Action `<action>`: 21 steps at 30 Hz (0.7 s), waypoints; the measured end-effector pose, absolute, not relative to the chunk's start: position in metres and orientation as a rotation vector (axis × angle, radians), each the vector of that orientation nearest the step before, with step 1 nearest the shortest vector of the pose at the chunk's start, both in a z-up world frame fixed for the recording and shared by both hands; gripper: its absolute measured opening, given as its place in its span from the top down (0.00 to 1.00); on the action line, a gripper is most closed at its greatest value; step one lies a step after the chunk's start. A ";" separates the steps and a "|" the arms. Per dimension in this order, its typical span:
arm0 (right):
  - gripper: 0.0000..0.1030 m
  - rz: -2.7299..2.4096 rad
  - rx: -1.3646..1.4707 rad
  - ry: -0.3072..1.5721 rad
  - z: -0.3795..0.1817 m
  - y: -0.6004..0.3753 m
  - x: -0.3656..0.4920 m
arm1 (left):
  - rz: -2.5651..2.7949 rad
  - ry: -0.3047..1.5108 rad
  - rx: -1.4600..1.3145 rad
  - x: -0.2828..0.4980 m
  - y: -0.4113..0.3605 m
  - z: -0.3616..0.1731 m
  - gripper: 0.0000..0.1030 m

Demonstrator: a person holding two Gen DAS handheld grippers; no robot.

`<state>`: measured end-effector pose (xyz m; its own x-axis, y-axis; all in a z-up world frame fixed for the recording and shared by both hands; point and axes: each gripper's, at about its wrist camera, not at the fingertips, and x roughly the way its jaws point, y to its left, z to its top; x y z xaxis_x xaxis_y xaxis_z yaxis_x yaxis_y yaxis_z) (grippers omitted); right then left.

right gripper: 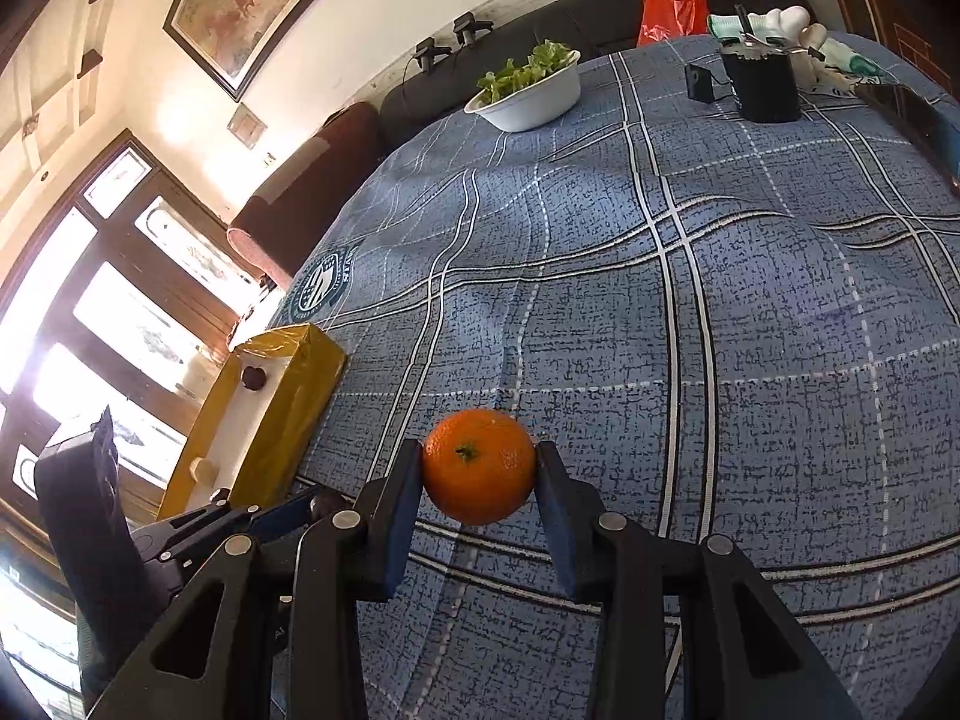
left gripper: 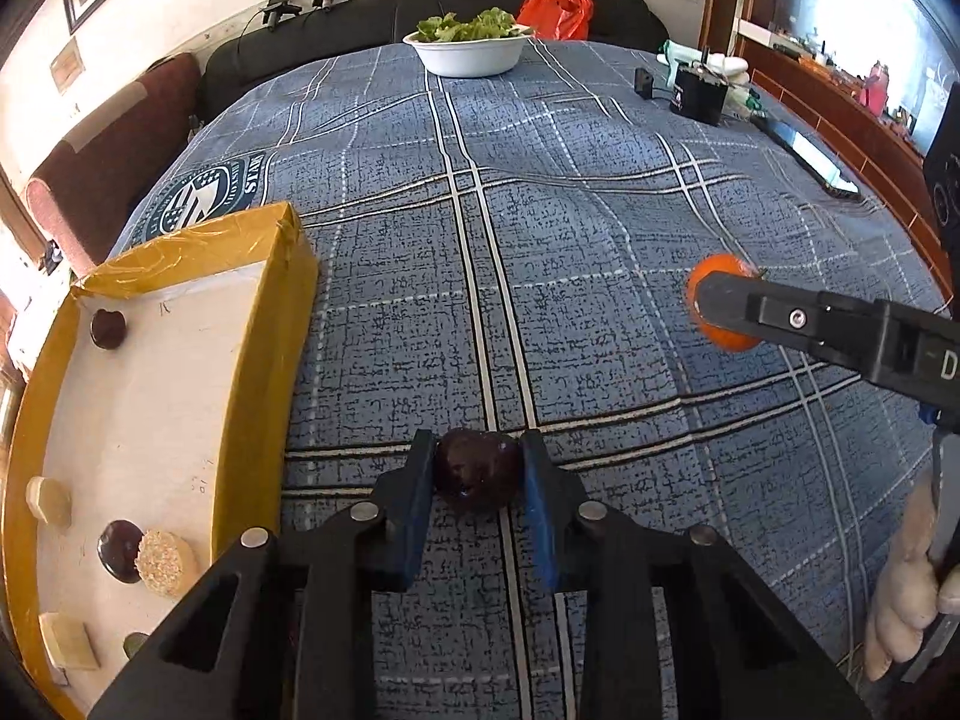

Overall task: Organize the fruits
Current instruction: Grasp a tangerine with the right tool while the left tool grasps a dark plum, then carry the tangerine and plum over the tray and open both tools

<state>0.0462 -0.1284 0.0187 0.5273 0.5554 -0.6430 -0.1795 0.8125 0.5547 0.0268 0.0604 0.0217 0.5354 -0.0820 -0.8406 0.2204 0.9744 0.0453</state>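
Observation:
A dark purple plum (left gripper: 477,471) rests on the blue plaid cloth (left gripper: 540,210), and my left gripper (left gripper: 478,450) is shut on it, a blue pad pressing each side. To the right, an orange (right gripper: 478,468) sits in my right gripper (right gripper: 478,456), which is shut on it just above the cloth. The left wrist view shows that orange (left gripper: 729,336) partly hidden behind a black finger. At the left stands a yellow taped box (left gripper: 264,360) with a white floor. In it lie another dark plum (left gripper: 108,329), a dark round piece (left gripper: 120,549) and pale pieces (left gripper: 165,561).
A white bowl of green leaves (left gripper: 471,54) stands at the far edge, with a red bag (left gripper: 555,12) on the sofa behind it. At the far right are a black canister (left gripper: 699,93), a small black box (left gripper: 644,83) and a flat dark slab (left gripper: 810,159). A person's hand (left gripper: 906,588) holds the right gripper.

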 end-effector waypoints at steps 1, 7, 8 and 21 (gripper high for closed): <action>0.60 0.459 0.458 0.916 0.019 -0.128 0.046 | -0.177 0.982 0.140 0.025 0.061 0.025 0.74; 0.60 0.478 0.453 0.913 0.020 -0.125 0.044 | -0.152 0.912 0.039 -0.001 0.086 0.057 0.74; 0.60 0.484 0.449 0.911 0.021 -0.123 0.043 | -0.144 0.897 0.021 -0.007 0.093 0.064 0.74; 0.60 0.483 0.415 0.893 0.027 -0.099 0.028 | 0.164 0.811 -0.177 -0.075 0.233 0.090 0.73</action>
